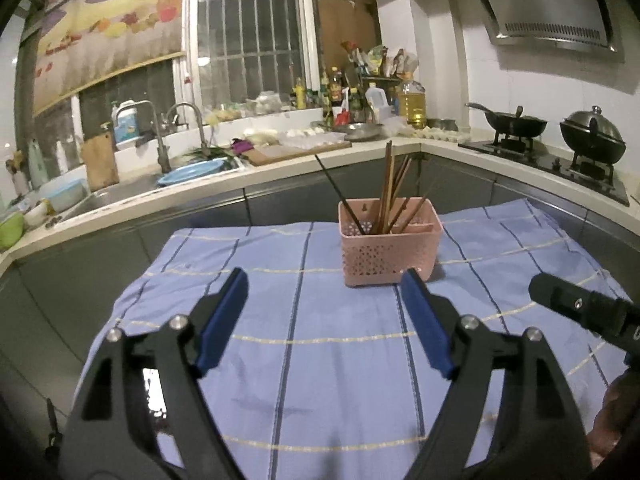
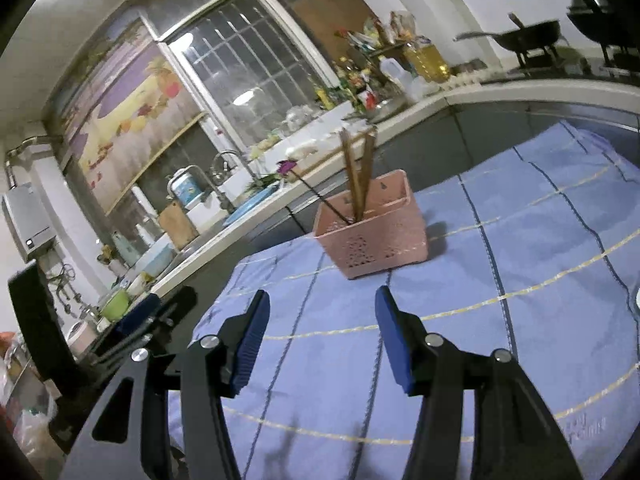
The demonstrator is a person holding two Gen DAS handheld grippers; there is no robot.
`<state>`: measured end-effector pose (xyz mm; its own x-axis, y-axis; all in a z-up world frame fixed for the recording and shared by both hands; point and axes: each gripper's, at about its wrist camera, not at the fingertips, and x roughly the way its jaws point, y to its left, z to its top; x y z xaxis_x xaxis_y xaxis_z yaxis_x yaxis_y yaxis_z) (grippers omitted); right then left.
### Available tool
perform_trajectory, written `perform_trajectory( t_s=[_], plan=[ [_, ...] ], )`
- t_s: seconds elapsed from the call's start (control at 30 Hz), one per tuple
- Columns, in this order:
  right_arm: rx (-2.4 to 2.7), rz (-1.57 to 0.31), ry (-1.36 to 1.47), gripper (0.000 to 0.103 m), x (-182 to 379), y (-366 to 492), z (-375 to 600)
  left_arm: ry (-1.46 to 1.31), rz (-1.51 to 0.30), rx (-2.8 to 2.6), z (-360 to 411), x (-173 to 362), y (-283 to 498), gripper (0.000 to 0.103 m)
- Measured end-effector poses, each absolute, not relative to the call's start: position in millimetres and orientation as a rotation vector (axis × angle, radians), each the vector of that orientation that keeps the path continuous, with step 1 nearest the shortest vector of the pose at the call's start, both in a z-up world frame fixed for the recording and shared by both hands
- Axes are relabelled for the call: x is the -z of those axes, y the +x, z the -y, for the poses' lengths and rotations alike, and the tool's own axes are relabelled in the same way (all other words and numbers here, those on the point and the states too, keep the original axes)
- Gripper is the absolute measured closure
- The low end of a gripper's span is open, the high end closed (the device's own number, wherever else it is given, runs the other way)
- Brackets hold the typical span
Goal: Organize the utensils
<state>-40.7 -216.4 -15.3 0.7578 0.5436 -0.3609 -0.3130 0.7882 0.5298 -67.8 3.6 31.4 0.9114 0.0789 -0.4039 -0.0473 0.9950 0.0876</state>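
The kitchen counter [image 1: 224, 176] runs around the back of the scene in an L shape, with a sink [image 1: 120, 196] on the left, a barred window [image 1: 248, 40] above it, and a gas stove [image 1: 560, 160] on the right which carries two dark woks [image 1: 516, 122]. A range hood [image 1: 552, 4] hangs over the stove. Many bottles [image 1: 340, 92] and a large oil bottle [image 1: 414, 106] stand in the corner of the counter, and a wooden cutting board [image 1: 296, 150] lies in front of them.

In front of the counter there is a table covered with a blue striped cloth [image 1: 320, 360]. On the far middle part of this cloth stands a pink perforated basket [image 1: 384, 256]. It is divided into compartments. Several brown chopsticks [image 1: 394, 188] stand upright or a little tilted inside it, and one dark chopstick [image 1: 340, 198] leans out to the left.

The left gripper [image 1: 324, 280] is over the cloth, near the basket but apart from it. Its jaws are spread wide and nothing is between them. The right gripper [image 2: 322, 300] is also over the cloth, on the near side of the basket, with its blue pads [image 2: 250, 340] parted and empty. A part of the right gripper shows at the right edge of the left wrist view.
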Motion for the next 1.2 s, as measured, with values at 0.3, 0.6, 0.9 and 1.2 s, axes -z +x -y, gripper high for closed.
perform_trajectory(
  t_s=[0.3, 0.6, 0.9, 1.2],
  plan=[
    [-0.521, -0.476, 0.445, 0.044, -4.6, -72.2, 213.4, 0.098, -0.357, -0.074, 2.6, -45.1, -95.2, 0.022],
    [-0.503, -0.470, 0.487, 0.043, 0.1, -69.6, 228.8, 0.125, -0.401, -0.061, 17.7, -36.7, -85.7, 0.022],
    [-0.512, -0.477, 0.515, 0.043, 6.0, -63.5, 231.2, 0.117, -0.433, -0.070, 13.9, -28.9, -77.0, 0.022],
    [-0.508, -0.477, 0.503, 0.043, 7.4, -67.4, 221.9, 0.114, -0.458, -0.068, 8.4, -20.8, -77.3, 0.017]
  ],
)
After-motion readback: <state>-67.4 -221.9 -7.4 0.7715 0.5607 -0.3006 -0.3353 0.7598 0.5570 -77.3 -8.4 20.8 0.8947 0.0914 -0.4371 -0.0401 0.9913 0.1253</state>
